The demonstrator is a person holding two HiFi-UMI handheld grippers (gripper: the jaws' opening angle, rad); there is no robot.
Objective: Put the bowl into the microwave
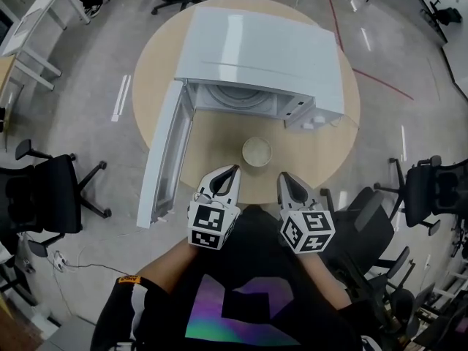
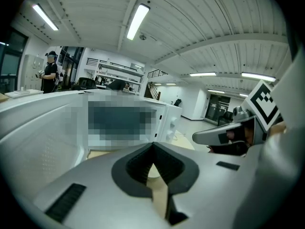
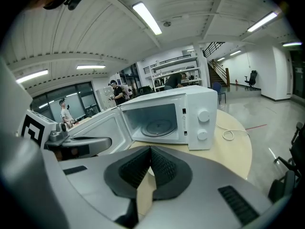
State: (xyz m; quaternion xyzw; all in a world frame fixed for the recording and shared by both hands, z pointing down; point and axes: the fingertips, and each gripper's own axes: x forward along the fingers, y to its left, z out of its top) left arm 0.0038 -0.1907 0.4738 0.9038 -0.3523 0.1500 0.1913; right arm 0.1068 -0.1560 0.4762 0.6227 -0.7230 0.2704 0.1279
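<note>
A small pale bowl (image 1: pixel 257 152) sits on the round wooden table (image 1: pixel 322 152), just in front of the white microwave (image 1: pixel 259 57). The microwave's door (image 1: pixel 164 156) hangs wide open to the left, and its glass turntable (image 3: pixel 157 127) is bare. My left gripper (image 1: pixel 233 170) is shut and empty, its tips a little left of the bowl and nearer to me. On the bowl's near right, my right gripper (image 1: pixel 282 175) is also shut on nothing. In each gripper view the jaws (image 2: pixel 153 147) (image 3: pixel 150 149) meet at their tips and mostly hide the bowl.
The open door (image 3: pixel 95 128) juts past the table's left edge. A white cable (image 3: pixel 229 135) lies on the table to the right of the microwave. Black office chairs stand at the left (image 1: pixel 44 196) and right (image 1: pixel 431 189). People stand far back in the room.
</note>
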